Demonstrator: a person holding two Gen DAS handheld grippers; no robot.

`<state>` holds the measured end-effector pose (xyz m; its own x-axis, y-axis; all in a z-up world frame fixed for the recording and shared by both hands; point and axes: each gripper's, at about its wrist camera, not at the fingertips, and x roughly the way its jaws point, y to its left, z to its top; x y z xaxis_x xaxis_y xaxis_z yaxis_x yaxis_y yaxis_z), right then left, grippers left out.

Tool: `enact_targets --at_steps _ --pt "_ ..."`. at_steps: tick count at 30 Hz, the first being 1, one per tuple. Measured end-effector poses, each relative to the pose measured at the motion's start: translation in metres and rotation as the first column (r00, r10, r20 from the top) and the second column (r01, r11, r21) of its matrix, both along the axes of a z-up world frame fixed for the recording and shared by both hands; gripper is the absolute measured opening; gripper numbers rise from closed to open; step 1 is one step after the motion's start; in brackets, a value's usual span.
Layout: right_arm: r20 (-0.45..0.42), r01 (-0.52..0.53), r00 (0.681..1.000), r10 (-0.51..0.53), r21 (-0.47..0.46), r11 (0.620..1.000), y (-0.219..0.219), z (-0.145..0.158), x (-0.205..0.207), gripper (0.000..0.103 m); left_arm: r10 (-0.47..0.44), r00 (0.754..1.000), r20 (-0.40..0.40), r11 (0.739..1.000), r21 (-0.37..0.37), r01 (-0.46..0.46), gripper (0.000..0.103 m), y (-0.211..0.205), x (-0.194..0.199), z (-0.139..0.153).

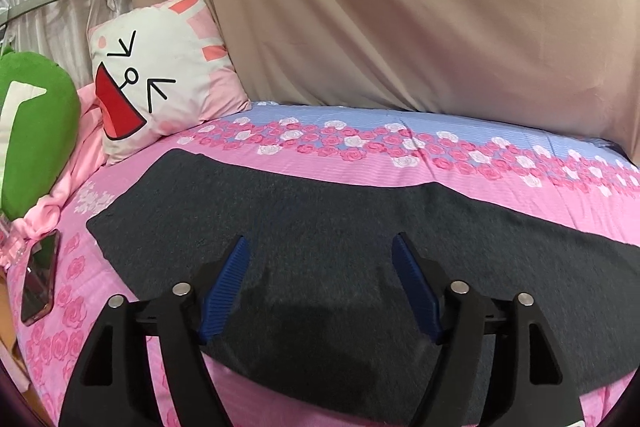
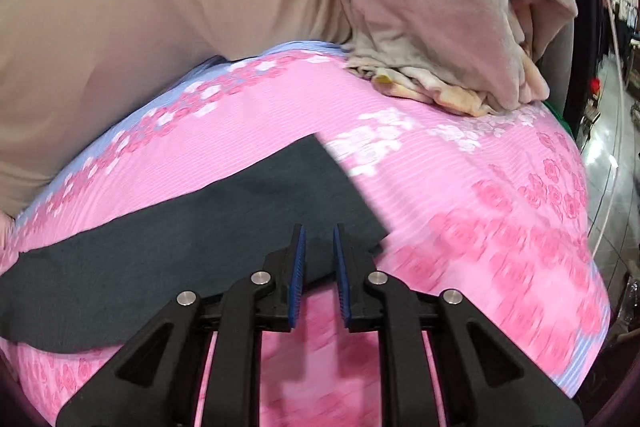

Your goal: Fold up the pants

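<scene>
Dark grey pants [image 1: 320,227] lie flat in a long strip on the pink flowered bedsheet [image 1: 360,167]. My left gripper [image 1: 320,247] is open wide and empty, hovering over the near edge of the pants. In the right wrist view the pants [image 2: 200,227] end in a straight hem at the right. My right gripper [image 2: 319,233] hovers at the near corner of that end, its blue pads [image 2: 298,279] a narrow gap apart with nothing between them.
A bunny-face pillow [image 1: 160,83], a green plush [image 1: 36,131] and a phone [image 1: 40,279] lie at the left end of the bed. A beige curtain [image 1: 400,7] hangs behind. A heap of cream blankets [image 2: 440,27] sits at the far right; the bed's right edge [image 2: 592,227] drops to the floor.
</scene>
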<state>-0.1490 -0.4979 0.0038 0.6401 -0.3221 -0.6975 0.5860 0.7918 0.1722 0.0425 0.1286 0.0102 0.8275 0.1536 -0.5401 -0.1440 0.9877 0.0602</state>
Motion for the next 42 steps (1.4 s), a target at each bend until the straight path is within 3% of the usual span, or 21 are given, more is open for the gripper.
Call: enact_targets --at_steps 1,3,4,9,23,26,30,36,42 --pt "-0.015 0.011 1.000 -0.011 -0.009 1.000 -0.005 -0.001 0.002 0.019 0.001 1.000 0.004 1.000 0.007 -0.001 0.078 -0.001 -0.001 0.000" --pt "-0.035 0.030 0.999 -0.030 -0.008 1.000 -0.012 -0.003 0.002 0.042 0.007 1.000 0.007 1.000 0.017 -0.007 0.080 -0.003 -0.003 0.001" --pt "-0.037 0.035 0.999 -0.035 -0.001 0.999 -0.014 -0.004 0.003 0.045 0.010 1.000 0.005 1.000 0.016 -0.010 0.080 -0.003 -0.003 0.001" --pt "-0.041 0.025 0.999 -0.021 0.105 0.994 -0.023 -0.019 0.001 0.048 0.018 0.999 -0.031 1.000 -0.006 -0.018 0.080 0.002 0.003 -0.003" --pt "-0.073 0.001 0.997 0.006 0.085 0.996 -0.011 -0.020 0.012 0.049 -0.035 0.998 -0.052 0.999 -0.011 0.034 0.087 -0.004 0.003 -0.005" --pt "-0.083 0.006 0.997 0.000 0.076 0.997 -0.009 -0.021 0.015 0.042 -0.039 0.997 -0.060 0.999 -0.011 0.038 0.087 -0.006 0.003 -0.006" --pt "-0.052 0.056 0.997 -0.051 0.099 0.994 -0.016 -0.021 0.006 0.012 -0.042 0.996 -0.077 0.999 -0.014 0.041 0.087 -0.006 0.005 -0.008" --pt "0.035 -0.014 0.999 0.011 0.092 0.996 0.017 -0.004 0.014 0.009 -0.037 0.995 -0.091 0.999 -0.014 0.036 0.087 -0.007 0.007 -0.009" --pt "0.083 -0.231 0.971 0.226 0.053 0.972 0.107 0.025 0.067 0.009 -0.038 0.994 -0.101 0.999 -0.015 0.036 0.087 -0.006 0.007 -0.010"
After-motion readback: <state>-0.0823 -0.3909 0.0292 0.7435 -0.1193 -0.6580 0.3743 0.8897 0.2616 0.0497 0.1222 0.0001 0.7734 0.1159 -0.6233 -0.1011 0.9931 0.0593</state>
